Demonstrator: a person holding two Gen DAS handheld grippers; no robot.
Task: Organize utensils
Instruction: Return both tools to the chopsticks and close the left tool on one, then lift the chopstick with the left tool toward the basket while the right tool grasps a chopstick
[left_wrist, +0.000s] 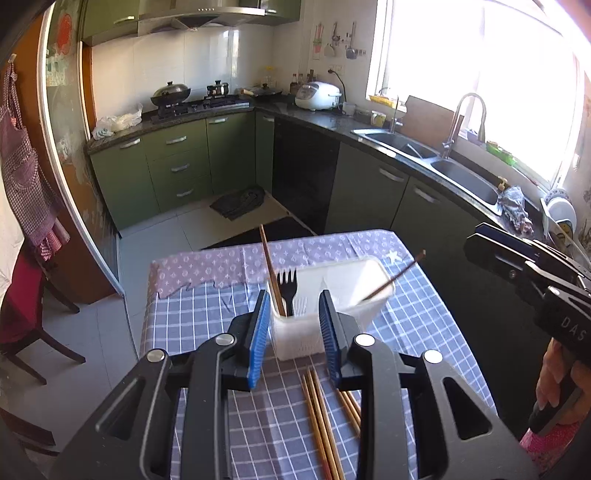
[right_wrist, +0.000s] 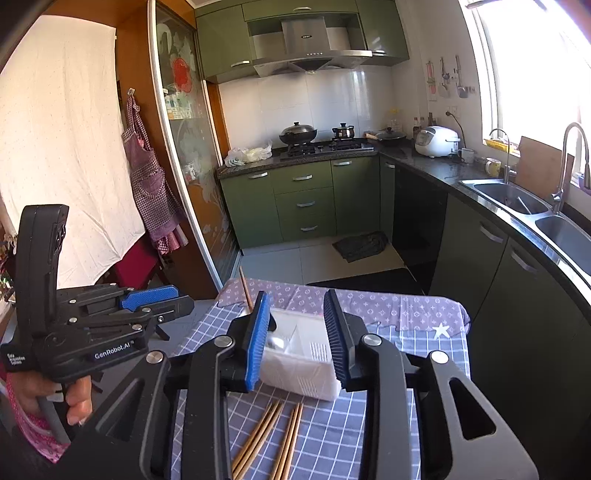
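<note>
Left gripper (left_wrist: 293, 332): released, jaws wide, nothing between the pads; it hangs above the near side of the table, with the caddy seen through the gap.
Table (left_wrist: 192, 317): covered in a blue checked cloth, with a purple patterned cloth across the far end.
Upright chopstick (left_wrist: 271, 273): stands in the caddy's left compartment, leaning slightly left.
Fork (left_wrist: 287, 291): black, tines up, in that same compartment, just right of the upright chopstick.
Caddy (left_wrist: 332, 317): white plastic, slotted walls, on the checked cloth near the table's middle.
Loose chopsticks (left_wrist: 321, 417): two small bundles flat on the cloth, just in front of the caddy.
Leaning chopstick (left_wrist: 395, 275): dark, in the right compartment, tilted far right over the rim.
Right gripper (right_wrist: 297, 339): released, jaws wide and empty, above the caddy's near edge.
</note>
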